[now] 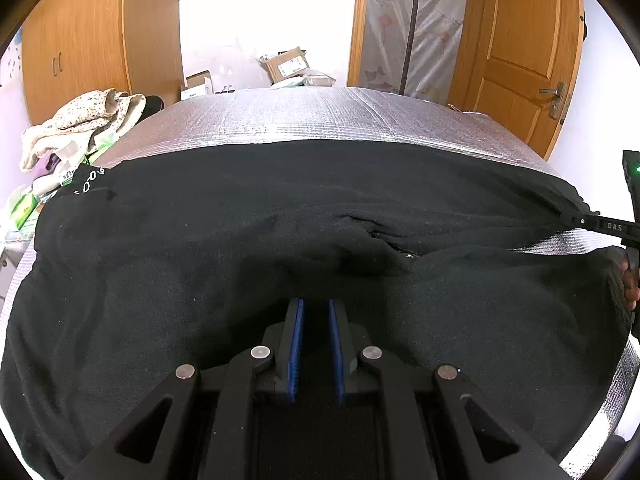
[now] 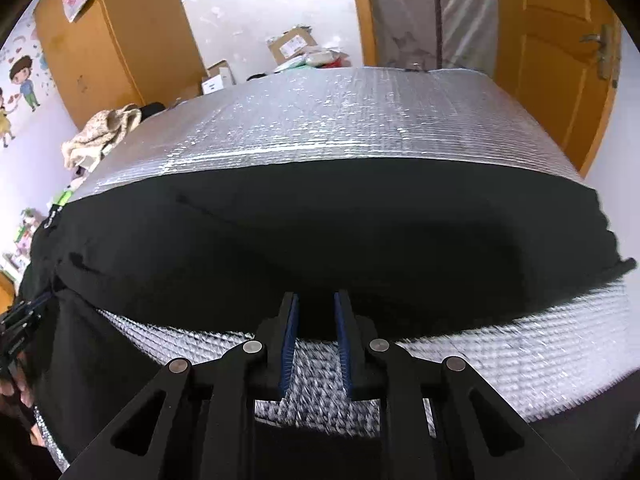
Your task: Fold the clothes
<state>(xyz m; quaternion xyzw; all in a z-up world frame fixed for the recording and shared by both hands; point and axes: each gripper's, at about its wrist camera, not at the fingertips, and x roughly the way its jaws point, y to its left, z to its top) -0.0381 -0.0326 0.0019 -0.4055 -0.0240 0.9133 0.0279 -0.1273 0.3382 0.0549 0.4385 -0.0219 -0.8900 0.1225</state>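
1. One black garment (image 1: pixel 200 248), spread across the near half of the surface;
2. One silver quilted mat (image 1: pixel 320 116) beneath it;
3. Two grippers: the left gripper (image 1: pixel 316 312) and the right gripper (image 2: pixel 316 308), each with two blue-padded fingers;
4. One heap of pale floral cloth (image 1: pixel 80 124) at far left;
5. Two cardboard boxes (image 1: pixel 288 64) beyond the far edge;
6. One wooden door (image 1: pixel 524 48) at far right;
7. One wooden wardrobe (image 1: pixel 80 40) at far left

Both wrist views looked forward, low and close over the garment (image 1: pixel 200 248) on the foil mat (image 2: pixel 340 128), sharing the door (image 1: pixel 520 52) beyond.
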